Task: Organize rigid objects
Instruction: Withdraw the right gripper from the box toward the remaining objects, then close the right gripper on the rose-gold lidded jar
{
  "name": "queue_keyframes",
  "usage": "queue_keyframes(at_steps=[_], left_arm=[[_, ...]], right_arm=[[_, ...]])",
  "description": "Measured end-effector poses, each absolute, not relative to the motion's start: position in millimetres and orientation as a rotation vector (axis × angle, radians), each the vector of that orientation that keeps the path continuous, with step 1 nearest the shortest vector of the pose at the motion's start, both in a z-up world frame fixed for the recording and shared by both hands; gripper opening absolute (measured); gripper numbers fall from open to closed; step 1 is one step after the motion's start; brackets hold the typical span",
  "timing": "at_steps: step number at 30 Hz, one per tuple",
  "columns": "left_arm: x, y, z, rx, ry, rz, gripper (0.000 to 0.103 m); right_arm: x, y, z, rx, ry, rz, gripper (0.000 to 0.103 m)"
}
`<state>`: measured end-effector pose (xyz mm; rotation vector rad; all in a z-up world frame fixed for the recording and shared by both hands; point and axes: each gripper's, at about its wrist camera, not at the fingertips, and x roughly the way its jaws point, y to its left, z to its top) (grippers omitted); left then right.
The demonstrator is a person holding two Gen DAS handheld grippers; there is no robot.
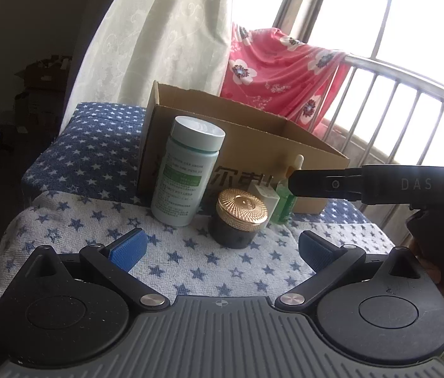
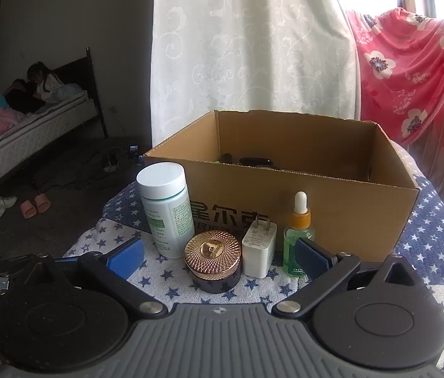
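Note:
On a star-patterned cloth stand a tall white bottle (image 2: 166,212) with a green label, a dark jar with a gold lid (image 2: 213,260), a white plug adapter (image 2: 259,250) and a green dropper bottle (image 2: 297,236). Behind them is an open cardboard box (image 2: 300,208) with some dark items inside. My right gripper (image 2: 220,253) is open, its fingers straddling the jar and adapter, the right pad in front of the dropper bottle. My left gripper (image 1: 222,249) is open just short of the gold-lidded jar (image 1: 239,217), with the white bottle (image 1: 187,170) at left. The right gripper's finger (image 1: 348,184) reaches across the dropper bottle (image 1: 285,201).
A pale curtain (image 2: 247,47) hangs behind the box, a red floral cloth (image 2: 411,72) drapes over a metal railing (image 1: 411,94) at right. To the left the cloth surface drops off to a dark floor with slippers (image 2: 34,206) and a bed (image 2: 17,135) where a person lies.

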<state>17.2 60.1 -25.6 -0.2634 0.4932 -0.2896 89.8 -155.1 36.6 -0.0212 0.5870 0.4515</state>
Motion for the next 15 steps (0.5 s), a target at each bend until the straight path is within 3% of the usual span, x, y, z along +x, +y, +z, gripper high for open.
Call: queue_keyframes(at_steps=[15], left_arm=[[26.2,29.7,-24.1,-0.153,0.483,-0.278,0.103]], right_arm=[[84.3,-187.8,34.1,0.088,0.480,0.447,0.103]])
